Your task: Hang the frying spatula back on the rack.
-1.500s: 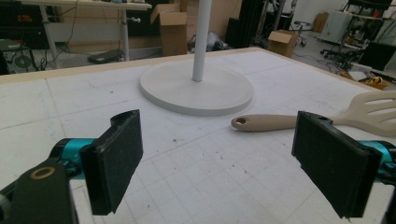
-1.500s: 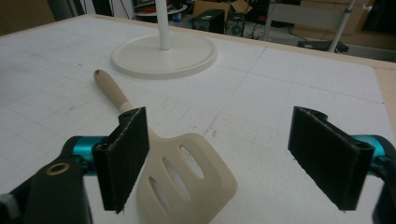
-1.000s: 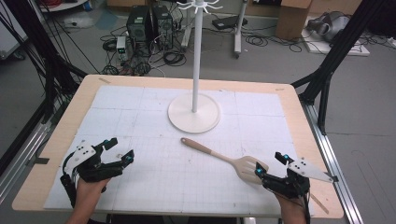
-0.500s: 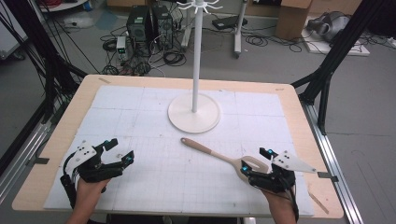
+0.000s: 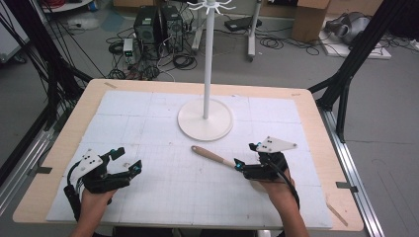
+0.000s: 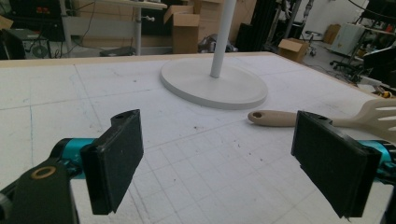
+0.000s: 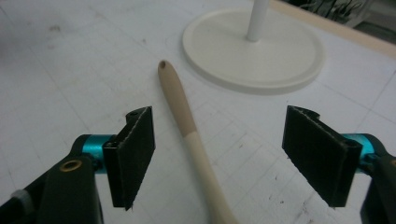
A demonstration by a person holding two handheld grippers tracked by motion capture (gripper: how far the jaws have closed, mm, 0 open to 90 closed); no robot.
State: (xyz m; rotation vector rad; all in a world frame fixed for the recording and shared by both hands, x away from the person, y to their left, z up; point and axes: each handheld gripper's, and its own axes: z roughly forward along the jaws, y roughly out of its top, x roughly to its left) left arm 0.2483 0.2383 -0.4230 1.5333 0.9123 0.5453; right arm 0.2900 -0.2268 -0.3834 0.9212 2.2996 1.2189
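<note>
A wooden slotted spatula (image 5: 213, 156) lies on the white gridded mat, its handle pointing toward the stand. My right gripper (image 5: 244, 155) is open and low over the spatula's head end. In the right gripper view the handle (image 7: 184, 116) runs up between the two spread jaws of the gripper (image 7: 218, 135) without touching either. My left gripper (image 5: 129, 159) rests open at the front left with nothing between its jaws. From the left gripper view (image 6: 219, 130) I see the handle (image 6: 275, 118) and the slotted head (image 6: 379, 112) off to the right.
A white hanging stand has its round base (image 5: 205, 129) at the mat's middle back and a thin pole (image 5: 208, 59) rising to hooks on top. The base also appears close ahead (image 7: 254, 56) and further off (image 6: 215, 88). The wooden table edge (image 5: 321, 143) frames the mat.
My right gripper has moved left and forward from the table's right front, coming over the spatula's head so its jaws now straddle the handle. The left gripper has stayed put.
</note>
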